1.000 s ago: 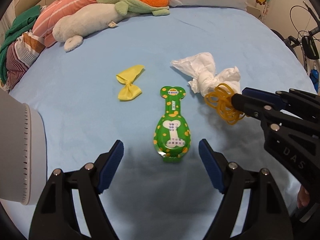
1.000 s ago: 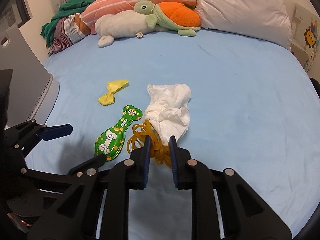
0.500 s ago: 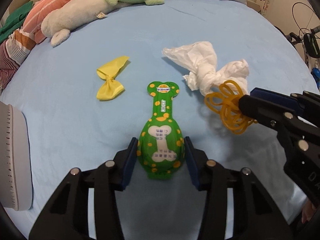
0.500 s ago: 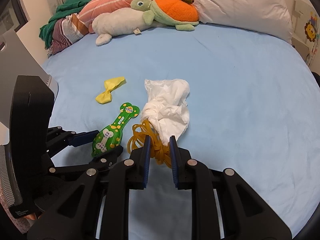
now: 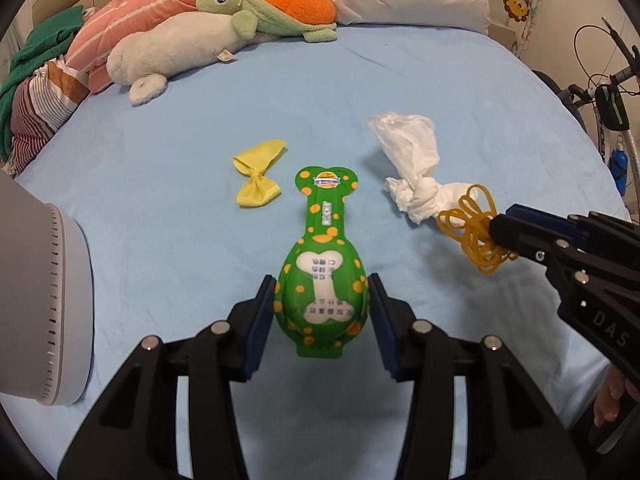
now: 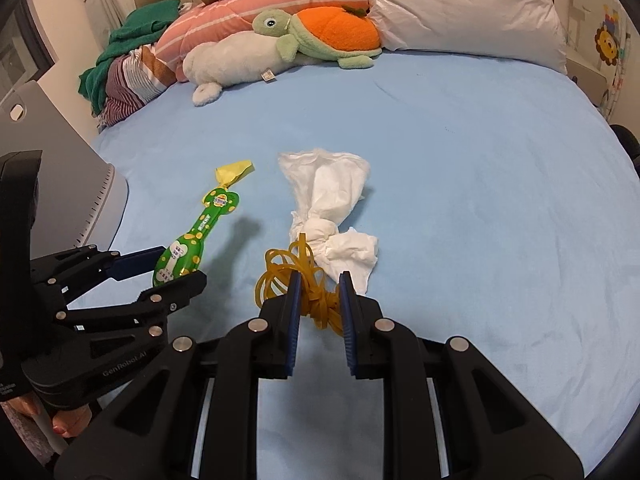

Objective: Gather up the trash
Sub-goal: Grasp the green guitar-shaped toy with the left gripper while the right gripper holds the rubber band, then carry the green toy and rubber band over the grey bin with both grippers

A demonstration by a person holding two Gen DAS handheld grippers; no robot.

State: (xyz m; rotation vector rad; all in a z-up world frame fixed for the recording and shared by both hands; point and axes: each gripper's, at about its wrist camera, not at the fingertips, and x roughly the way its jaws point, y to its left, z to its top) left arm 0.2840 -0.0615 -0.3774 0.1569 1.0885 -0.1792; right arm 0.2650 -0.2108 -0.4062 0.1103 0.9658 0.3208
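Observation:
A green packet [image 5: 322,276] with yellow dots and a white bone print sits between the blue pads of my left gripper [image 5: 322,308], which is shut on its wide end. In the right wrist view the green packet [image 6: 186,250] hangs tilted above the bed in the left gripper [image 6: 176,270], casting a shadow on the sheet. My right gripper [image 6: 320,292] is shut on a tangle of yellow rubber bands [image 6: 280,276], seen in the left wrist view as rubber bands [image 5: 468,228] at the right gripper [image 5: 502,222]. A knotted white tissue [image 5: 412,160] and a twisted yellow wrapper [image 5: 258,176] lie on the blue sheet [image 5: 400,80].
A white-grey bin [image 5: 44,300] stands at the left edge of the bed. Plush toys [image 5: 240,24], striped pillows and folded clothes line the far end. A bicycle [image 5: 612,92] stands beyond the right side. A person's fingers [image 6: 60,424] hold the left gripper's handle.
The left gripper's jaws came in around the green packet and closed on it, then raised it off the sheet. The right gripper kept its hold on the rubber bands.

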